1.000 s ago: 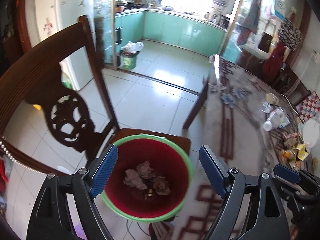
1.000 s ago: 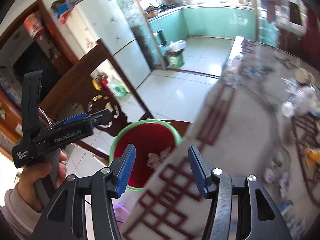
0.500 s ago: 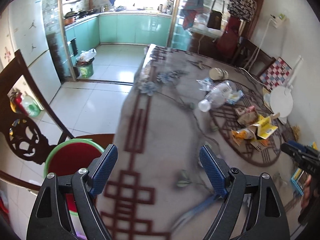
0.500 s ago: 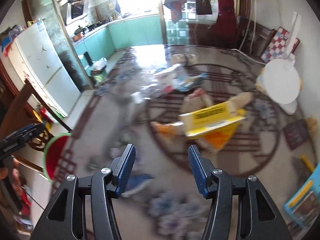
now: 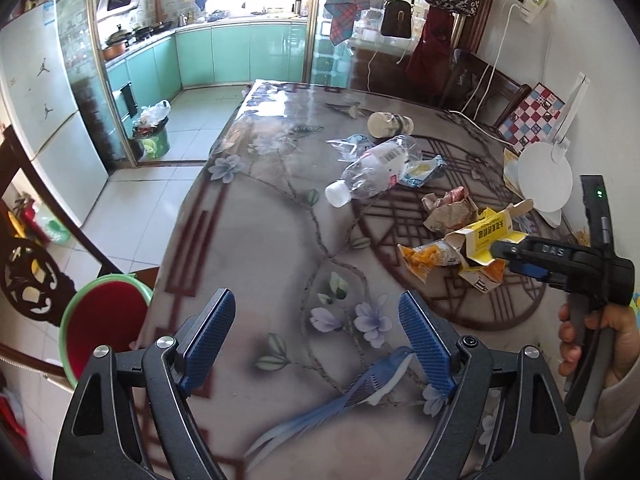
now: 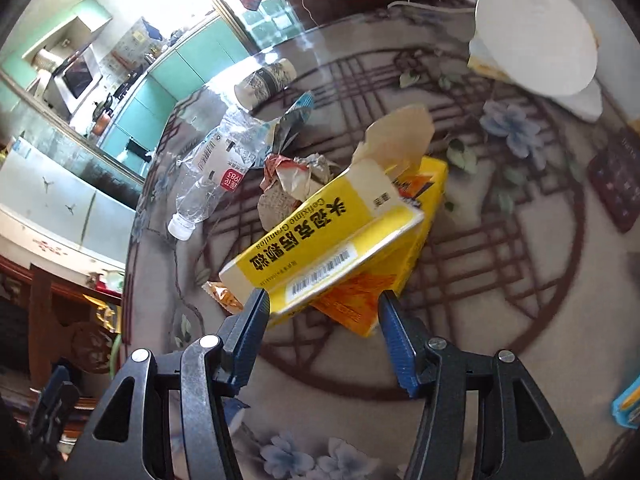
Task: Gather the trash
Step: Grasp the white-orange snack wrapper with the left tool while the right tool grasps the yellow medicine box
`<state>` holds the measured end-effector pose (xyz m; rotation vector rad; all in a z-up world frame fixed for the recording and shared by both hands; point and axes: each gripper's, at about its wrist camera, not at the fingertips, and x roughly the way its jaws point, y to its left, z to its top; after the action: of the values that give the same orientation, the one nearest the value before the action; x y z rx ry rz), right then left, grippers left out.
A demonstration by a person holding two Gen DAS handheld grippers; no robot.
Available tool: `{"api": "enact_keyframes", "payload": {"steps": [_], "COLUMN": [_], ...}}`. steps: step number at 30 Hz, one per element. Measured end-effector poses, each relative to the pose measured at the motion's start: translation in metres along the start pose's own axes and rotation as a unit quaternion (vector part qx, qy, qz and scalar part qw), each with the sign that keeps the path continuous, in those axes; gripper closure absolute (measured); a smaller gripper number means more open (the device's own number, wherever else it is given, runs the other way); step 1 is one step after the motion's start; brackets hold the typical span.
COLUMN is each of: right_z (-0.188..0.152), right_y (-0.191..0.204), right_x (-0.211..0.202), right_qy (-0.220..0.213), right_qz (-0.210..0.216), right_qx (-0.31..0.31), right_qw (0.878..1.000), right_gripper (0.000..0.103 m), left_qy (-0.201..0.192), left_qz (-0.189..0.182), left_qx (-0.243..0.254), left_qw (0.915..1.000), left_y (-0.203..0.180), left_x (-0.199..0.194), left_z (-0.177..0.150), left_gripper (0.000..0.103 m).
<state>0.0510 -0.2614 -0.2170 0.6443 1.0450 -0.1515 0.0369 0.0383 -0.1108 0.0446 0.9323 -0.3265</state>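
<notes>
My left gripper (image 5: pixel 316 308) stands open over the bare flowered tablecloth, nothing between its fingers. Behind it on the left, off the table's edge, is the red bin with a green rim (image 5: pixel 104 320). Trash lies further in: a clear plastic bottle (image 5: pixel 372 176), a paper cup (image 5: pixel 390 123), a crumpled wrapper (image 5: pixel 450 208), an orange wrapper (image 5: pixel 428 258) and a torn yellow box (image 5: pixel 488 236). My right gripper (image 6: pixel 323 304) is open, tips straddling the near end of the yellow box (image 6: pixel 320 232) without pressing it. The bottle (image 6: pixel 216 172) and crumpled wrapper (image 6: pixel 296 176) lie beyond.
A white round disc on a stand (image 5: pixel 544 180) sits at the table's far right, by a checkered board (image 5: pixel 532 116). A carved wooden chair (image 5: pixel 28 280) stands by the bin. A hand (image 5: pixel 600 336) holds the right gripper. A blue item (image 6: pixel 628 404) lies at the right edge.
Both grippers swung away from above the red bin to over the table. The right one rolled and closed in on the yellow box, which now fills its view.
</notes>
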Motion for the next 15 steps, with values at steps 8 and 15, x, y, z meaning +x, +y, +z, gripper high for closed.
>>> {"api": "enact_keyframes", "payload": {"steps": [8,15], "right_z": [0.006,-0.003], "right_y": [-0.003,-0.02], "right_x": [0.024,-0.01], "right_qy": [0.003,-0.035], "right_qz": [0.054,0.078], "right_qx": [0.039,0.017], "right_qw": [0.998,0.996], "right_gripper": [0.084,0.097], "left_qy": [-0.002,0.04], "left_qz": [-0.034,-0.107], "left_qx": [0.045,0.159], "left_qw": [0.9984,0.9807], "left_y": [-0.03,-0.085], "left_x": [0.022,0.08], "left_z": [0.023,0.031], "left_gripper": [0.019,0.019]}}
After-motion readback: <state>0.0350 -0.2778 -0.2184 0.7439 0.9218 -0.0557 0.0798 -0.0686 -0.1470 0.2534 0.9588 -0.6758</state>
